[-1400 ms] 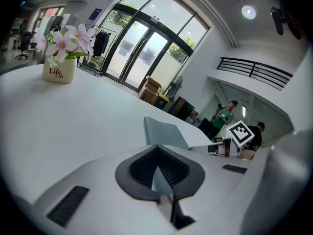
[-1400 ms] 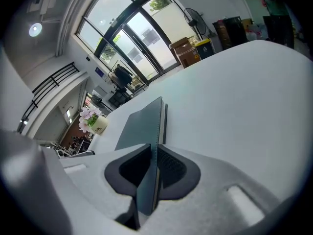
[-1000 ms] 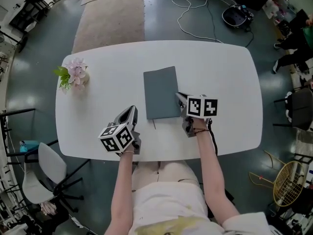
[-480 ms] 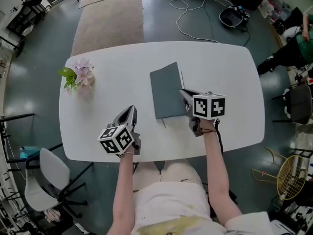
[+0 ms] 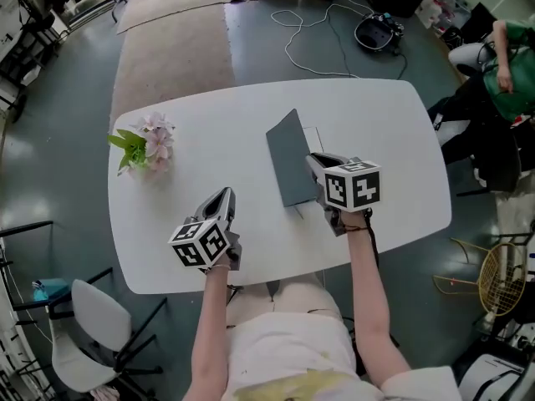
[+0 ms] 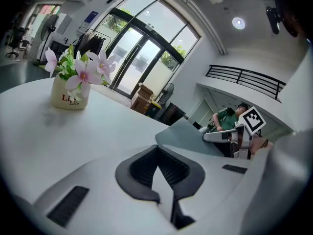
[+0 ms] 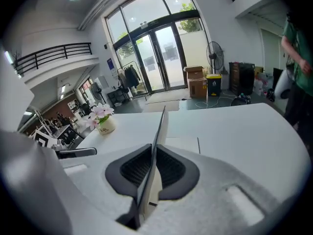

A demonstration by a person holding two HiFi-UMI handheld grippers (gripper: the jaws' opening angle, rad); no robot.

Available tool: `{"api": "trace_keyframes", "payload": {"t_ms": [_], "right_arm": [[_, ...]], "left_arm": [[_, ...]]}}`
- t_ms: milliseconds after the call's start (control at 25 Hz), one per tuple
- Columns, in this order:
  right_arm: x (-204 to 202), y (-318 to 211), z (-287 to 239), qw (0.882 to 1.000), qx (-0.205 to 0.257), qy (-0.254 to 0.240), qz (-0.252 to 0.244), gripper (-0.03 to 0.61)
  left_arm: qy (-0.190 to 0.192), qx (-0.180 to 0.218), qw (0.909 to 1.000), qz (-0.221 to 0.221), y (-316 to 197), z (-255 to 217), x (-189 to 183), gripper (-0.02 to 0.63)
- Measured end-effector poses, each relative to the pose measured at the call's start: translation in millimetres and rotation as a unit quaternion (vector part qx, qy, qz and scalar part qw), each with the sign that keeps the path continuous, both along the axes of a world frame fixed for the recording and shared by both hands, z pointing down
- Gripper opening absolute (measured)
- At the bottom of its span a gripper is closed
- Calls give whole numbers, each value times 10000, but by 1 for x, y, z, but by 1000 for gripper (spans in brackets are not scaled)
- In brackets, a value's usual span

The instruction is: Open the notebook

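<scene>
The grey notebook (image 5: 290, 157) lies mid-table with its cover tilted up on its left edge, and a white page (image 5: 313, 137) shows beneath. My right gripper (image 5: 317, 168) is shut on the cover's near right edge. In the right gripper view the cover (image 7: 159, 129) stands edge-on between the pads (image 7: 168, 166). My left gripper (image 5: 224, 199) hovers near the table's front left, apart from the notebook, shut and empty. In the left gripper view the raised cover (image 6: 188, 136) and the right gripper (image 6: 229, 137) show beyond its own closed jaws (image 6: 159, 173).
A pot of pink flowers (image 5: 149, 147) stands at the white table's (image 5: 376, 115) left end. A person in green (image 5: 504, 53) sits beyond the right end. A chair (image 5: 90, 324) is at lower left and cables (image 5: 318, 36) lie on the floor behind.
The notebook cover went from lying flat to tilted up, lifted by my right gripper, which rose. My left gripper shifted a little along the table.
</scene>
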State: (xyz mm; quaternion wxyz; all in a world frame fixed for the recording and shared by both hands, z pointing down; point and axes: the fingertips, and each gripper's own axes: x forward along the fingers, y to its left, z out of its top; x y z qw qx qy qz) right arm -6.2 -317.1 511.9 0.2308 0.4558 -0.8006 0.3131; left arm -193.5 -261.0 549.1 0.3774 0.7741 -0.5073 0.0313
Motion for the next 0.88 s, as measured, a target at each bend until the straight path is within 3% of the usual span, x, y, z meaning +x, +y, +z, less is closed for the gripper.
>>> {"api": "trace_keyframes", "payload": {"t_ms": [880], "right_arm": [[-94,16,-18,9883,717,1344,82,37]], "left_arm": [[163,98,9996,218,12,-9,-69,-2]]}}
